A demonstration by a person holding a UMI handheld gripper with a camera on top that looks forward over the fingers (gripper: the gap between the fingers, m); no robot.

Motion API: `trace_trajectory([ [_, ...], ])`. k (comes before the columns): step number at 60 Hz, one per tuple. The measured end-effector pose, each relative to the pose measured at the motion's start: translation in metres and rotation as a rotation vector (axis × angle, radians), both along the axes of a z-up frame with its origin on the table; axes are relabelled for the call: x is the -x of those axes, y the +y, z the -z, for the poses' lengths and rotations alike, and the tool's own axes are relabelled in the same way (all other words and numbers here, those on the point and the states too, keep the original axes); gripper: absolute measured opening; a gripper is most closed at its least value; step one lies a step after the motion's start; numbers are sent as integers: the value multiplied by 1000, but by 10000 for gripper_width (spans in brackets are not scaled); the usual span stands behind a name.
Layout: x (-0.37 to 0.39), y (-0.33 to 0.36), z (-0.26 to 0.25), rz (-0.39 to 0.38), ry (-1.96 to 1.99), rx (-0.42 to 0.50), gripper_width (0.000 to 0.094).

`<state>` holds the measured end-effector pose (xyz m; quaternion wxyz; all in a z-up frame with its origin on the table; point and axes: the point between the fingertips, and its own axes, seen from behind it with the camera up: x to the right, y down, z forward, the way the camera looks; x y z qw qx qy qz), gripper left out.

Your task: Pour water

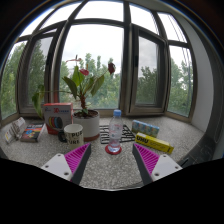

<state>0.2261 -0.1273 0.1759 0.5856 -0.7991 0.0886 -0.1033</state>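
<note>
A clear plastic water bottle (115, 131) with a blue cap and a reddish base stands upright on the speckled stone windowsill (110, 168), just ahead of my fingers and centred between their lines. My gripper (112, 162) is open, its magenta pads (76, 158) spread wide with only bare sill between them. A white cup (73, 134) with dark markings stands to the left of the bottle, beside the plant pot.
A potted plant (85, 108) with pink flowers stands behind the cup. A pink box (57, 116) and small packets (25, 130) lie at the left. A yellow box (154, 143) and a pale blue packet (146, 127) lie at the right. Bay windows (100, 55) close off the back.
</note>
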Motion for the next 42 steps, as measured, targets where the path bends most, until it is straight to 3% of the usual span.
trace_trajectory([
  [23, 77, -185, -18, 19, -67, 20, 854],
  [42, 107, -243, -30, 6, -47, -8, 851],
])
